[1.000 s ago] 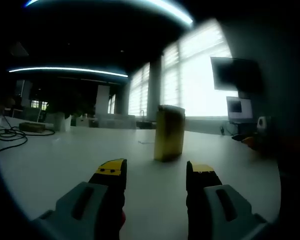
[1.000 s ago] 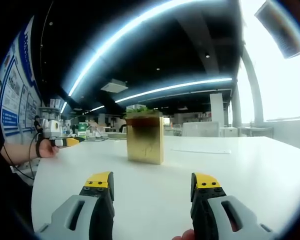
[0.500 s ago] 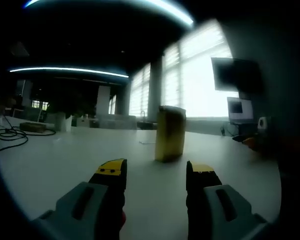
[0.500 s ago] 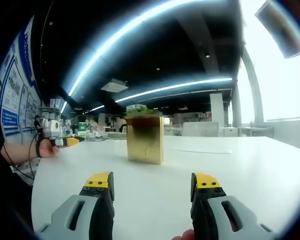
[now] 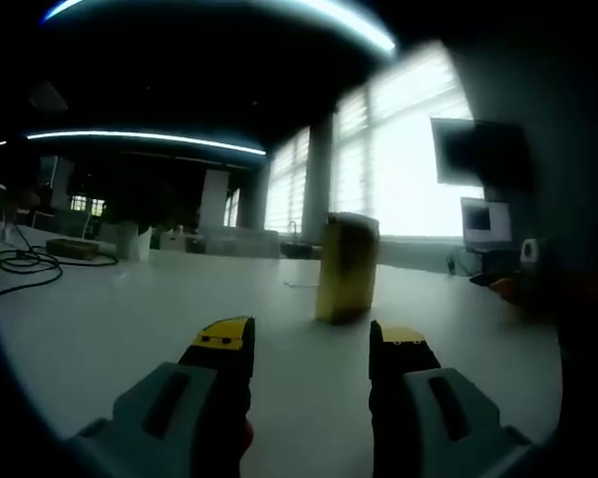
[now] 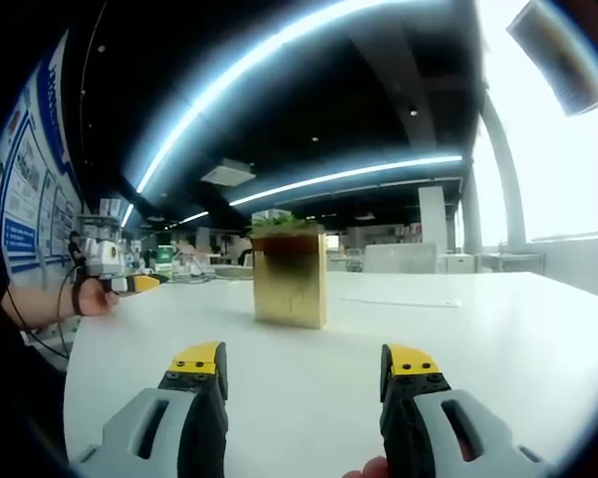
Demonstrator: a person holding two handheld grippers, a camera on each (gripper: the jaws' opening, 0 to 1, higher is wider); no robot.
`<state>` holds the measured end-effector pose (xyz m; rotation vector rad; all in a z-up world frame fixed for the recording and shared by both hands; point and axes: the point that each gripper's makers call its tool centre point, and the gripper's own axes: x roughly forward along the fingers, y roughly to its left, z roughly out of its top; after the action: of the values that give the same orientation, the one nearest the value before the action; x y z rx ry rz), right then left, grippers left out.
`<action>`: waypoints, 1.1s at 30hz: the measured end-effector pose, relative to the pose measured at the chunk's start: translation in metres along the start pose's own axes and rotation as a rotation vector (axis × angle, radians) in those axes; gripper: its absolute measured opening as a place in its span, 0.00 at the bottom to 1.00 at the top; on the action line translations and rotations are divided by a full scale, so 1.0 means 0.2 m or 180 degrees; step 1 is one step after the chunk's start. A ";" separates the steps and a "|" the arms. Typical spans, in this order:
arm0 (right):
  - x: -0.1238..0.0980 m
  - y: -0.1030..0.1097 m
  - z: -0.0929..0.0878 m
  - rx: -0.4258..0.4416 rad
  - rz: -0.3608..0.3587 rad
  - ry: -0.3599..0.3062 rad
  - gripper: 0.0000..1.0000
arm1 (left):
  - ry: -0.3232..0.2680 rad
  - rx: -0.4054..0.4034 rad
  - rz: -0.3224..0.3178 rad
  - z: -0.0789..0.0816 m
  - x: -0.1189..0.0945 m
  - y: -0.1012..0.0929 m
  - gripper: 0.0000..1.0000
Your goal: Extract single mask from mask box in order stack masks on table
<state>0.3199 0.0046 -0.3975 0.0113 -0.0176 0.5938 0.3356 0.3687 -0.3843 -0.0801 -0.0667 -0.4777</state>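
**On the table, box upright and easy to tip**

On the white table [image 6: 498, 339], mask box [image 6: 290, 277] upright, well ahead of right gripper [image 6: 304, 370] and left gripper [image 5: 311, 349]. Both spread wide, empty. Could topple or slide under a one-sided tug; unbraced.

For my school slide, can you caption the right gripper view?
Open right gripper hovers over the white table, facing an upright yellow mask box.

A broad white tabletop [image 6: 498, 329] stretches into an open office. Long curved light strips [image 6: 349, 174] run across a dark ceiling [image 6: 309, 90]. Tall bright windows [image 5: 409, 159] line one side, with a dark monitor [image 5: 478, 154] mounted beside them. Blue-and-white posters [image 6: 25, 189] cover a wall. Black cables [image 5: 25, 264] lie near the tabletop's far edge.
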 end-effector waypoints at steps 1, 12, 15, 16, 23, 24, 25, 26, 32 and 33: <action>0.00 0.00 0.00 -0.0002 0.0002 0.0000 0.57 | 0.0007 0.0019 -0.0029 0.00 0.00 -0.01 0.36; 0.00 0.01 0.00 -0.0019 0.0029 -0.0003 0.58 | -0.0059 0.0108 0.0111 0.02 0.00 0.03 0.31; 0.00 0.01 0.00 -0.0020 0.0026 -0.0002 0.58 | -0.0102 0.0126 0.0151 0.04 -0.01 0.04 0.29; 0.00 0.01 0.00 -0.0023 0.0026 0.0001 0.58 | -0.0117 0.0076 0.0147 0.04 -0.01 0.05 0.29; 0.01 0.01 0.00 -0.0016 0.0029 0.0006 0.58 | -0.0053 0.0141 0.0178 0.02 0.00 0.05 0.31; 0.01 0.01 0.00 -0.0019 0.0029 0.0009 0.58 | -0.0030 0.0151 0.0165 0.02 0.00 0.05 0.32; 0.01 0.01 -0.01 -0.0019 0.0030 0.0011 0.58 | -0.0050 0.0125 0.0142 0.02 0.00 0.05 0.33; 0.01 0.01 -0.01 -0.0018 0.0029 0.0013 0.58 | -0.0038 0.0100 0.0144 0.02 0.00 0.05 0.33; 0.01 0.01 -0.01 -0.0013 0.0018 0.0041 0.58 | -0.0018 -0.0008 0.0085 0.01 0.01 0.03 0.33; 0.01 0.01 -0.02 -0.0016 0.0016 0.0048 0.57 | -0.0013 0.0014 0.0066 0.01 0.01 0.02 0.33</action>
<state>0.3204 0.0067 -0.4009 0.0019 -0.0044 0.5988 0.3383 0.3717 -0.3829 -0.0773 -0.0708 -0.4566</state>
